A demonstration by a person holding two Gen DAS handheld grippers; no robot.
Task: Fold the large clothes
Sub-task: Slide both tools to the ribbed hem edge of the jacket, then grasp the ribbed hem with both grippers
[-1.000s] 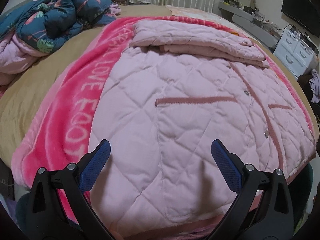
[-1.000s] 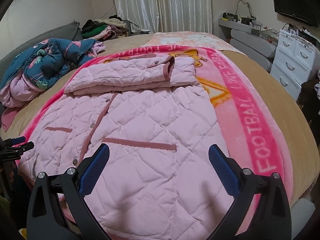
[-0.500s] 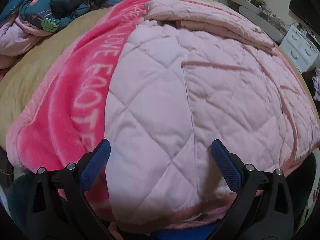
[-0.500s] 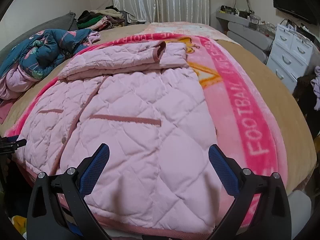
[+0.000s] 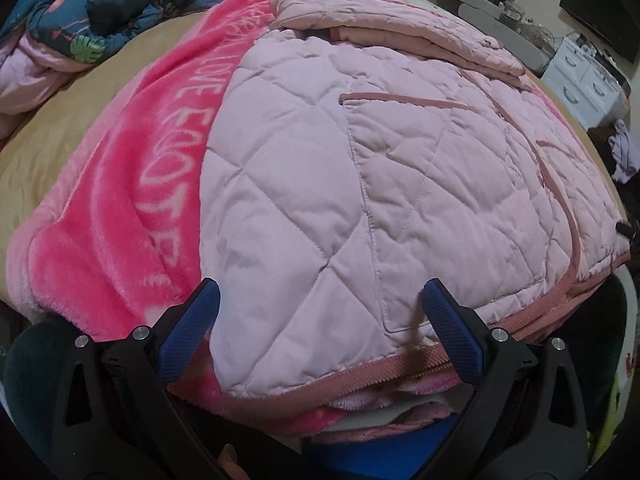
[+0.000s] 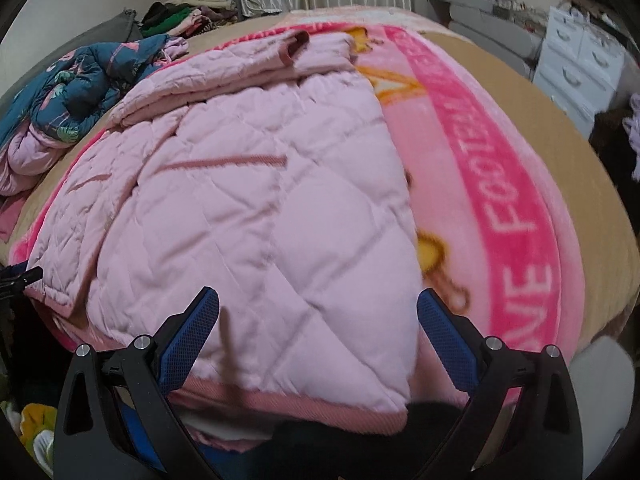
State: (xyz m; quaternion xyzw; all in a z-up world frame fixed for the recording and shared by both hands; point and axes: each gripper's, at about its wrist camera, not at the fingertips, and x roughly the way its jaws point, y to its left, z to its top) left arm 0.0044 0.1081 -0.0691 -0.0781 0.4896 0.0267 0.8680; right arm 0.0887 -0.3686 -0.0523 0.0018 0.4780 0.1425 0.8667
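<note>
Bundle at far left: a dark blue printed quilt point(image 5: 96, 12) lies crumpled on the tan bed cover point(image 5: 60, 128), well apart from the work area.
Blanket: a bright pink blanket point(image 5: 120, 208) with white lettering is spread over the bed cover, under the jacket.
Jacket: a pale pink quilted jacket point(image 5: 360, 184) lies flat on the blanket, front side up, sleeves folded across its far end; its darker ribbed hem point(image 5: 360, 376) sits at the near edge of the bed.
Left gripper: the left gripper point(image 5: 326, 320) has its blue-padded fingers spread wide, one on each side of the jacket's near left corner, just above the hem; nothing is held.
Right gripper: the right gripper point(image 6: 318, 322) is likewise spread wide over the jacket's near right corner point(image 6: 360, 360); nothing is held.
Contact: cannot tell whether either set of fingers touches the fabric.
Far right: a white chest of drawers point(image 6: 580, 64) stands beside the bed.
</note>
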